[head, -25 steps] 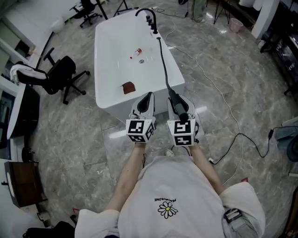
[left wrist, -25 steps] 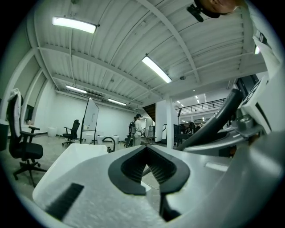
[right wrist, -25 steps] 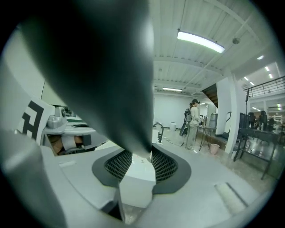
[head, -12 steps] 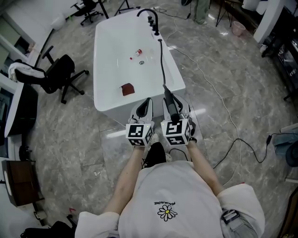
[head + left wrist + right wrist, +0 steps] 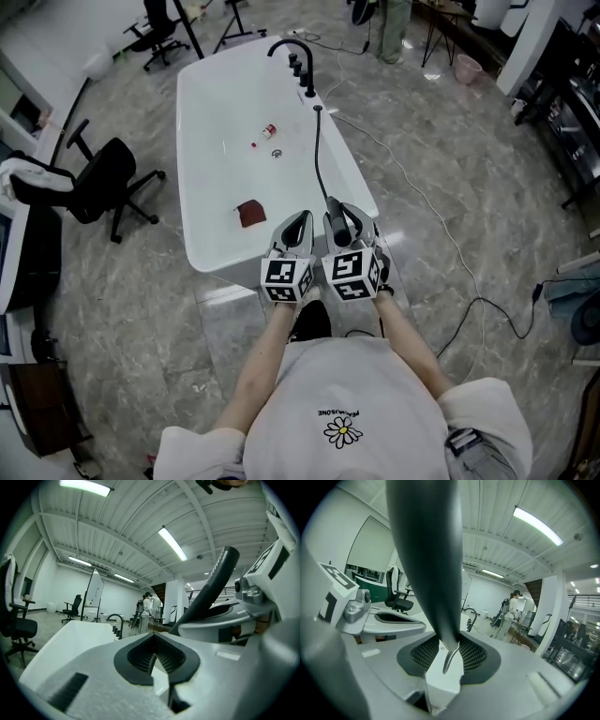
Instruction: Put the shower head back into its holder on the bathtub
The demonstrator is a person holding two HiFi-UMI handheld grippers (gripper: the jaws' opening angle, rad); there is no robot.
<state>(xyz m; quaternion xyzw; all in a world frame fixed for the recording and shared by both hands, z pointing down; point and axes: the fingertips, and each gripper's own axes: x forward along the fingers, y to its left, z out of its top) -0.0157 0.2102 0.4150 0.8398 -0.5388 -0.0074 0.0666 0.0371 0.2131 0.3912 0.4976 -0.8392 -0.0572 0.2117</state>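
Observation:
The white bathtub (image 5: 202, 244) runs away from me, with a black faucet set (image 5: 298, 58) at its far end. A black hose (image 5: 318, 155) leads from the far right rim back to the black shower head (image 5: 336, 217). My right gripper (image 5: 345, 223) is shut on its handle (image 5: 429, 564), over the tub's near right corner. My left gripper (image 5: 298, 225) hangs just left of it, shut and empty (image 5: 152, 656). The holder itself I cannot make out.
Inside the tub lie a dark red cloth (image 5: 249, 213), a small red-and-white item (image 5: 267, 130) and the drain (image 5: 277, 153). A black office chair (image 5: 103, 178) stands to the left. Cables (image 5: 450, 239) trail over the floor on the right. A person (image 5: 508, 611) stands far behind.
Both grippers have moved forward together to the tub's near end, the right one carrying the shower head. The tub now lies closer below me.

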